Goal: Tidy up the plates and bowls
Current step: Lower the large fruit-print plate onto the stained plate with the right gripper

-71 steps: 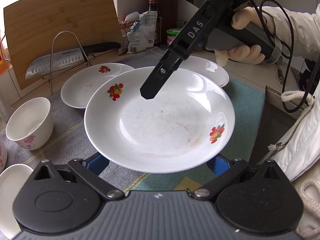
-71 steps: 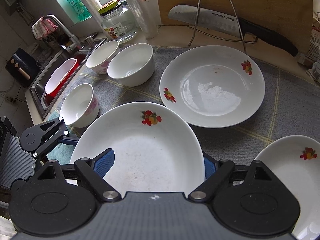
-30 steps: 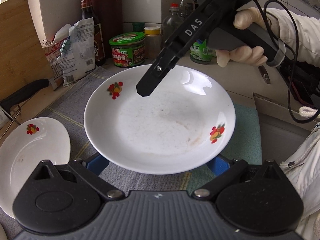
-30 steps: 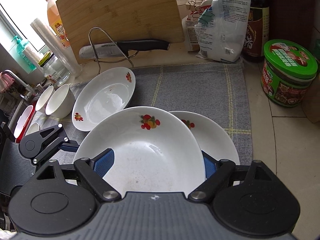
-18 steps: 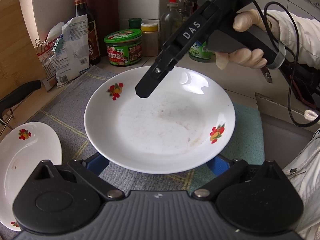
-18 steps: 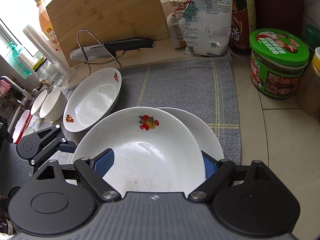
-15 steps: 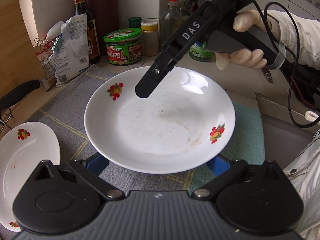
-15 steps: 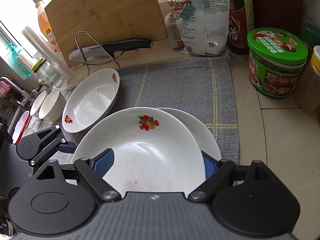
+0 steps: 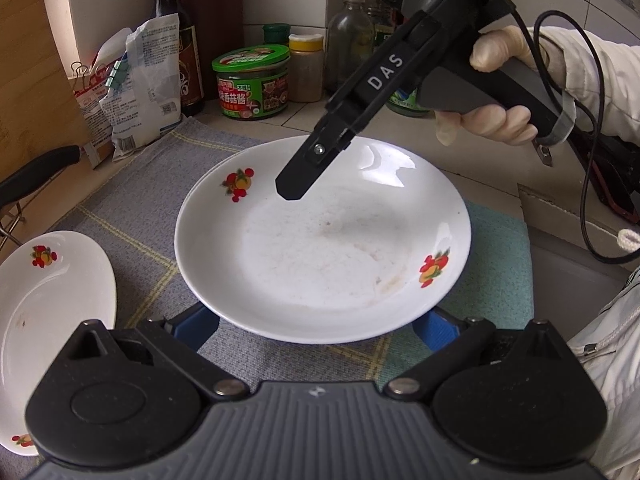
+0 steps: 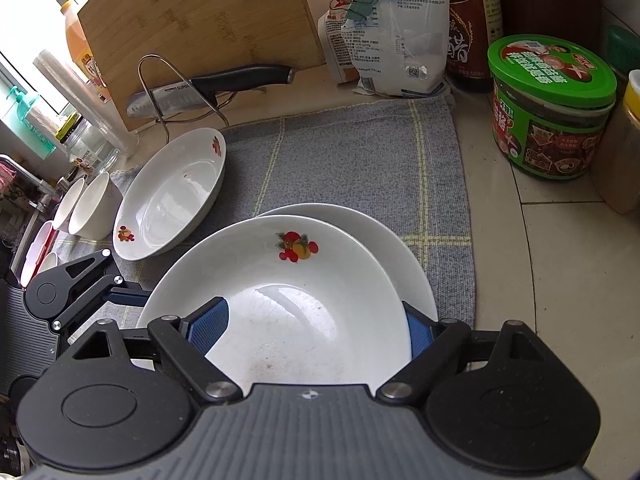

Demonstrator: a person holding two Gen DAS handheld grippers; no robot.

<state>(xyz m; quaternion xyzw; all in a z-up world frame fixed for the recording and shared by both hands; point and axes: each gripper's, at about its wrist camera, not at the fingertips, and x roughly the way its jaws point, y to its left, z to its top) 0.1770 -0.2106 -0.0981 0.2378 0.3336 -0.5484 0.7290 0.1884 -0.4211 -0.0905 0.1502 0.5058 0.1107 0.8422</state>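
A white deep plate with fruit prints [image 9: 320, 248] [image 10: 288, 280] hangs just above a second white plate [image 10: 400, 248] that lies on the grey mat [image 10: 360, 160]. My left gripper [image 9: 316, 320] holds it from below, and its blue pads [image 9: 200, 322] run under the rim. My right gripper [image 10: 312, 332] is shut on the same plate, with one pad [image 10: 210, 326] over the inside and the other behind the rim. In the left wrist view its upper finger [image 9: 304, 168] lies over the plate's far side, held by a gloved hand [image 9: 492, 120]. A third plate [image 10: 168, 196] [image 9: 48, 300] sits further left.
White bowls [image 10: 94, 208] stand at the mat's left end by the sink. A knife on a wire rack [image 10: 192, 92] and a cutting board [image 10: 200, 20] stand behind. A green-lidded jar [image 10: 552, 108], bottles and a bag [image 10: 396, 28] line the back right.
Both grippers carried the plate rightward along the mat until it hung over the second plate. In the last second it sank slightly and barely shifted.
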